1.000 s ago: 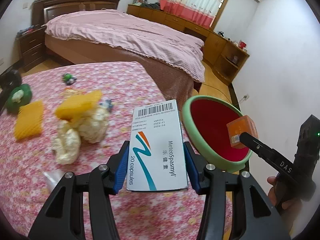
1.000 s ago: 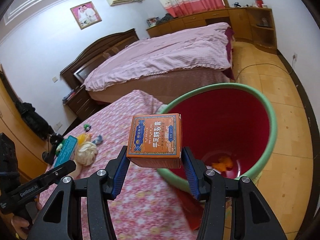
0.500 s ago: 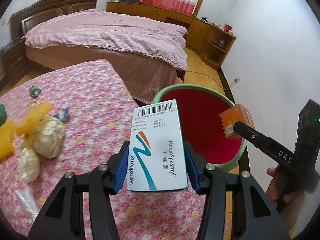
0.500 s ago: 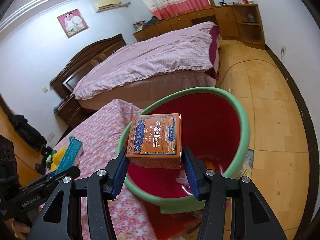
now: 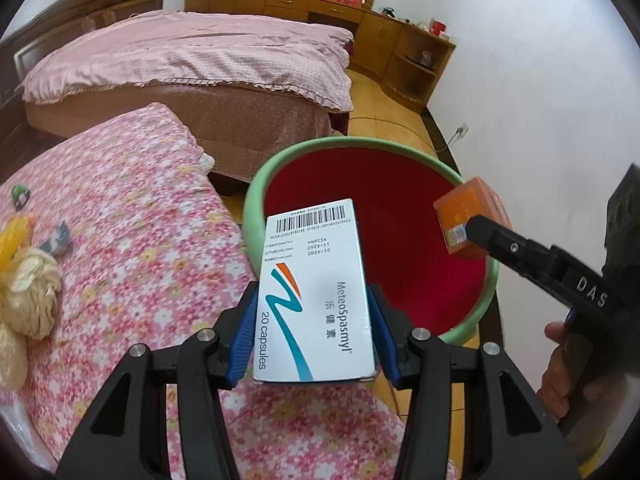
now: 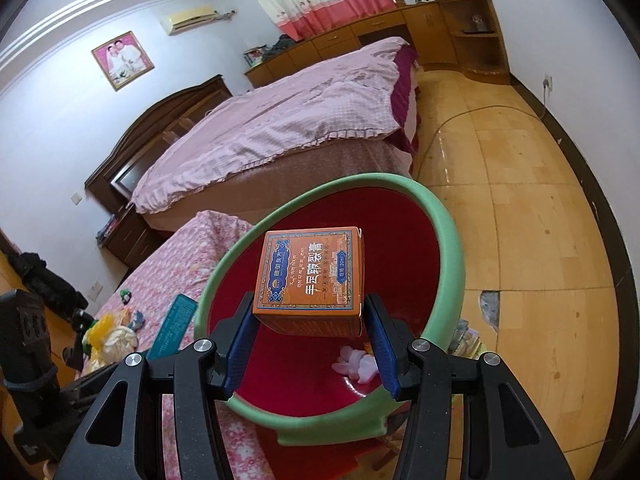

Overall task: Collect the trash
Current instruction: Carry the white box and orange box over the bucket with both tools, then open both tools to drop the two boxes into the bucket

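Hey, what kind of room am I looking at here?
A home bedroom, most likely: a large bed under a pink cover, a dark wooden headboard, a wall air conditioner, and wooden cabinets beneath curtains.

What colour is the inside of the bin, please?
Red, with a green rim; the bin shows best from the right wrist.

Glossy cardboard box, smooth plastic bin, floral cloth cover.
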Demonstrator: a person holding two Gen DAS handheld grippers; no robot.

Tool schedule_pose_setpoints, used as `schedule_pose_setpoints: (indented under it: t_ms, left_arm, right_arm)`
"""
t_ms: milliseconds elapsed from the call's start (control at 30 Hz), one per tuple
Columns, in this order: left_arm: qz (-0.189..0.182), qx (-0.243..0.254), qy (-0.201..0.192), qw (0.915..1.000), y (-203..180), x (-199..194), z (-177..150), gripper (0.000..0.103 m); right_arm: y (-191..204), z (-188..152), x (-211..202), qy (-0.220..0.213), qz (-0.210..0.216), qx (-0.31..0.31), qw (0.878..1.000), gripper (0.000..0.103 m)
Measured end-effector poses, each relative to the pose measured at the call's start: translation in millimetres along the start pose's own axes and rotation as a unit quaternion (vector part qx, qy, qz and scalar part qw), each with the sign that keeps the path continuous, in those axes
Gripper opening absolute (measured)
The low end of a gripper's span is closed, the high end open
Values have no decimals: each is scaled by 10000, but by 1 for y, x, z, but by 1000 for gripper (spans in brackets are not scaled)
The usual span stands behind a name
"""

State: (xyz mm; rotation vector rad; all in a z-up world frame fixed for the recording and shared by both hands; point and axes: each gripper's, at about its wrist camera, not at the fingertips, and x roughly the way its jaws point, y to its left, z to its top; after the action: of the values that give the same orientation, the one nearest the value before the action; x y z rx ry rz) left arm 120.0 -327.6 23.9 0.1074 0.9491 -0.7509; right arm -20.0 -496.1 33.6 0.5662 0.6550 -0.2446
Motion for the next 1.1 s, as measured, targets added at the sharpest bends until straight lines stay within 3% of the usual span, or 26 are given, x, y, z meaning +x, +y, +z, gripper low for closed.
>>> schedule_pose_setpoints:
  t_ms: [233, 333, 1100]
  left_arm:
    - [46, 264, 29, 9996, -14, 12, 2, 53]
    - [75, 299, -18, 9995, -15, 12, 3, 59]
    - [103, -226, -374, 9990, 17, -38, -6, 59]
  right_arm:
    - [-6, 4, 5, 24, -4, 72, 10000, 56]
    - [-8, 4, 6, 21, -16, 125, 9999, 56]
    - [8, -5, -16, -84, 70, 136, 9998, 56]
